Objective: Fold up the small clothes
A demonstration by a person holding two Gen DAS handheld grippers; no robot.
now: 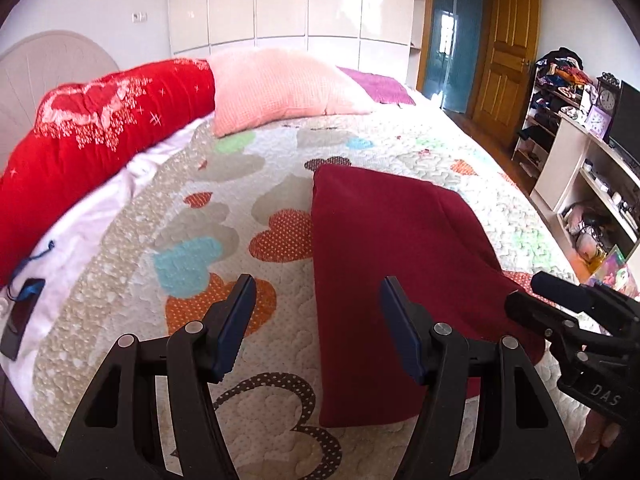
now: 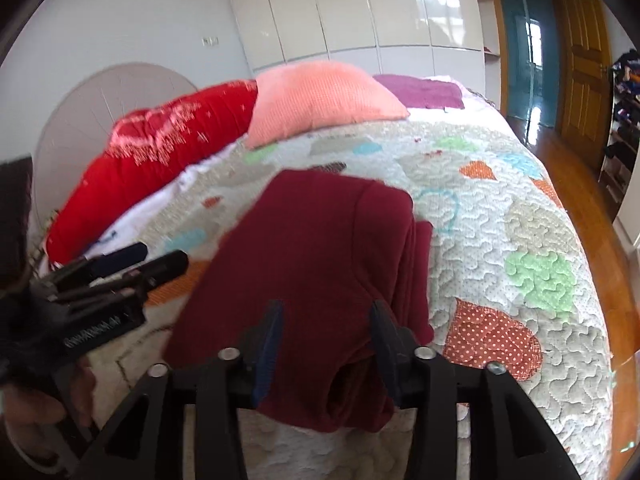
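A dark red garment (image 1: pixel 392 232) (image 2: pixel 320 240) lies folded into a rough rectangle on the heart-patterned quilt (image 1: pixel 280 152) (image 2: pixel 500 208). My left gripper (image 1: pixel 318 284) hovers open over the garment's near left edge, one finger over the quilt and one over the cloth, gripping nothing. It also shows at the left of the right wrist view as the left gripper (image 2: pixel 160 256). My right gripper (image 2: pixel 326 308) stands open astride the garment's bunched near right corner, with cloth lying between its fingers but not pinched. The left wrist view shows the right gripper (image 1: pixel 528 292) at the garment's right edge.
A red bolster (image 1: pixel 100 132), a pink pillow (image 1: pixel 280 88) and a purple cloth (image 1: pixel 380 86) lie at the head of the bed. White wardrobes (image 1: pixel 280 0) stand behind. A wooden door (image 1: pixel 508 52), cluttered shelves (image 1: pixel 556 92) and a desk (image 1: pixel 580 168) stand to the right.
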